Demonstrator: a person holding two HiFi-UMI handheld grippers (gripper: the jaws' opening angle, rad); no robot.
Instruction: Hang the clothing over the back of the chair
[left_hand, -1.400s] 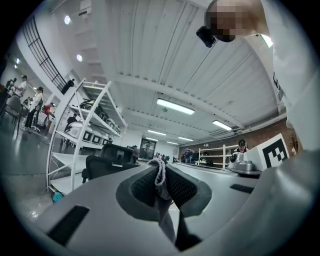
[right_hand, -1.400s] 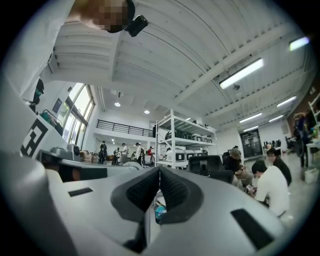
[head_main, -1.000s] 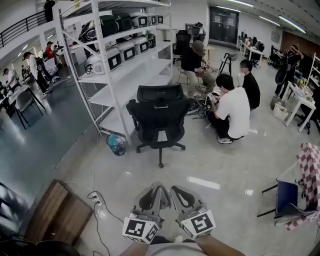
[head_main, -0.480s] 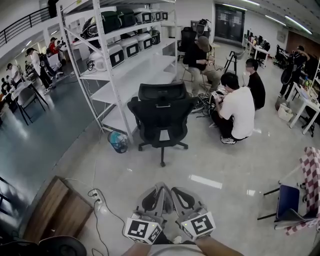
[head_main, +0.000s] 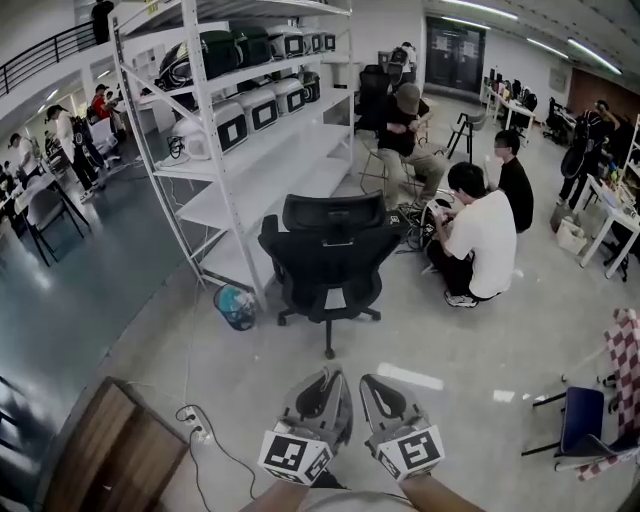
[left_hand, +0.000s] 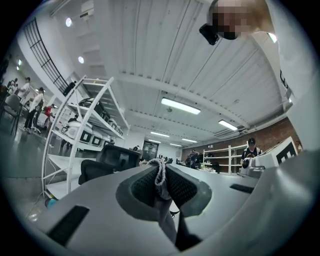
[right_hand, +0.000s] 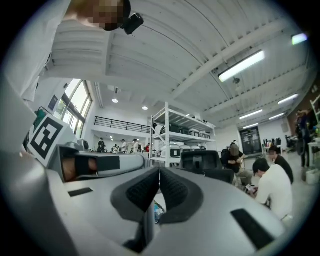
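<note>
A black office chair (head_main: 330, 255) stands on the floor ahead, its back towards me; it also shows in the left gripper view (left_hand: 107, 160) and the right gripper view (right_hand: 200, 162). Both grippers are held side by side low in the head view, well short of the chair. My left gripper (head_main: 330, 376) is shut on a bunched fold of grey clothing (left_hand: 160, 176) that sticks up between its pads. My right gripper (head_main: 368, 382) is shut too, with a thin grey strip of the clothing (right_hand: 147, 217) hanging below its pads. The rest of the garment is hidden under the grippers.
A white shelving rack (head_main: 240, 130) with boxes stands left of and behind the chair. Several people (head_main: 480, 235) sit or crouch to its right. A teal bag (head_main: 235, 305), a floor cable (head_main: 195, 425), a wooden tabletop (head_main: 110, 450) and a blue chair (head_main: 585, 420) ring the floor.
The chair now looks nearer and larger as I have come forward. Both grippers moved together, a little right in the head view, still shut.
</note>
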